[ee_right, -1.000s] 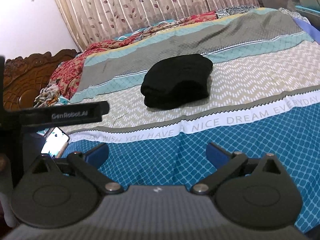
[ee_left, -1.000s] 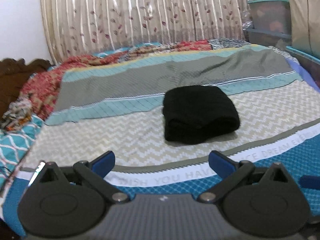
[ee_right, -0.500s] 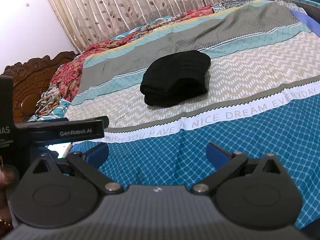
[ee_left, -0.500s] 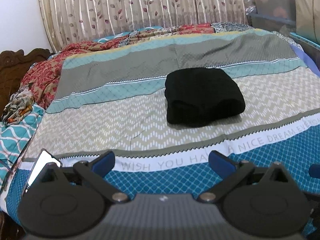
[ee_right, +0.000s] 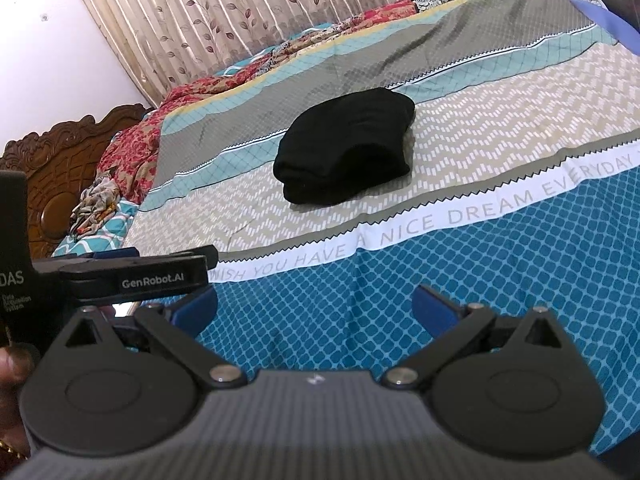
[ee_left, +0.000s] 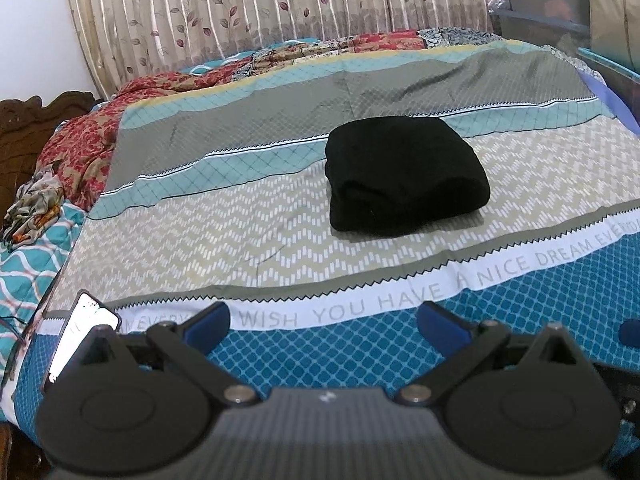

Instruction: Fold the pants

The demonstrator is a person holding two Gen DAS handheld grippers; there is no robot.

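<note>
Your folded black pants (ee_left: pixel 404 176) are lying on the striped patterned bedsheet (ee_left: pixel 240 240), well ahead of both grippers and a little right of centre from your left one. A lit rectangular phone (ee_left: pixel 82 332) is resting at the bed's near left edge, while crumpled red floral bedding (ee_left: pixel 80 152) is sitting far left, before the pleated leaf-print curtain (ee_left: pixel 280 12). Your left gripper (ee_right: pixel 132 270) is hanging left of your right one.

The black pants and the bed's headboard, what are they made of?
The black pants look like soft, matte cloth, maybe knit: the folded layers sag and show no shine. The headboard looks like dark polished wood: it is carved in curls and reflects a little light.
</note>
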